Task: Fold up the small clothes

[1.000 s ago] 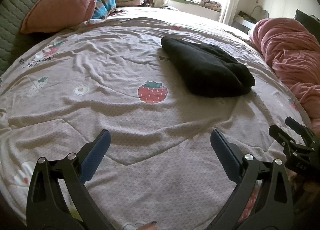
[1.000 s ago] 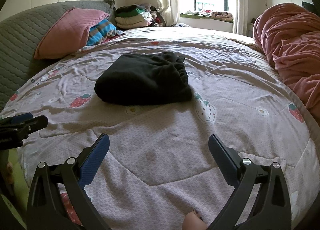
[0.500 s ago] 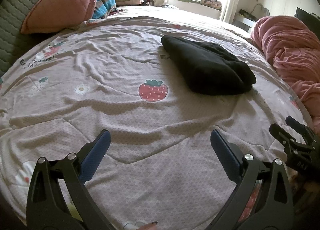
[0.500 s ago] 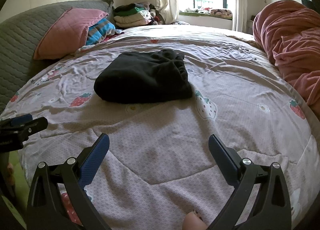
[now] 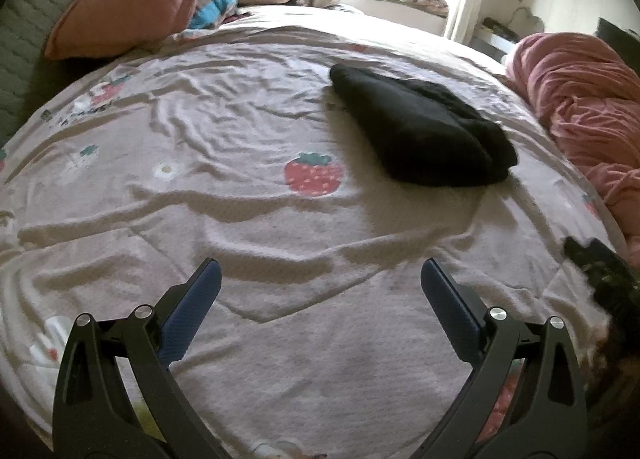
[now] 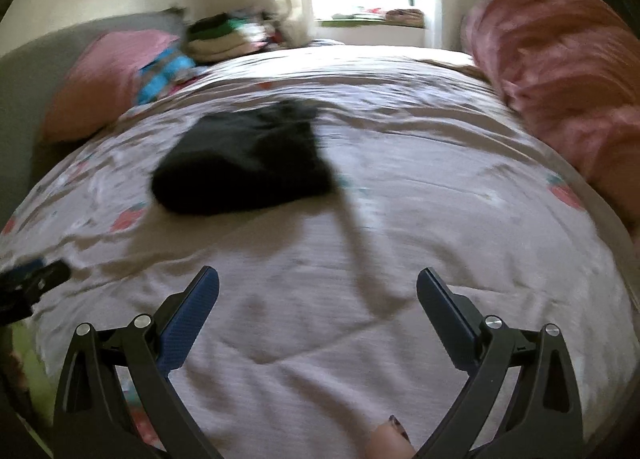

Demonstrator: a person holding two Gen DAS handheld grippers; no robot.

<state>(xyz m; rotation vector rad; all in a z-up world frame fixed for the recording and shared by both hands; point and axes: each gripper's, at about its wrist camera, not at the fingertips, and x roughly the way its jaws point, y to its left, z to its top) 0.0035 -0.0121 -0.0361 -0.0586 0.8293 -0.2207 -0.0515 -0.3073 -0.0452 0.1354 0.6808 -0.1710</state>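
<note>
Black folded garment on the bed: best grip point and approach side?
Judging from the left wrist view, grip the black garment at its thick rounded near end, where the layers bulge. Come in low from the near bed edge with one finger under the stack. Both grippers, left gripper and right gripper, are open and empty.

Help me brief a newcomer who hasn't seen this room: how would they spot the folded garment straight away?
Start at the bed with its strawberry-print sheet. Near the middle, between the pink pillow at the head and the bunched pink blanket, lies the black garment. It is the only black item on the sheet, folded into a compact bundle.
</note>
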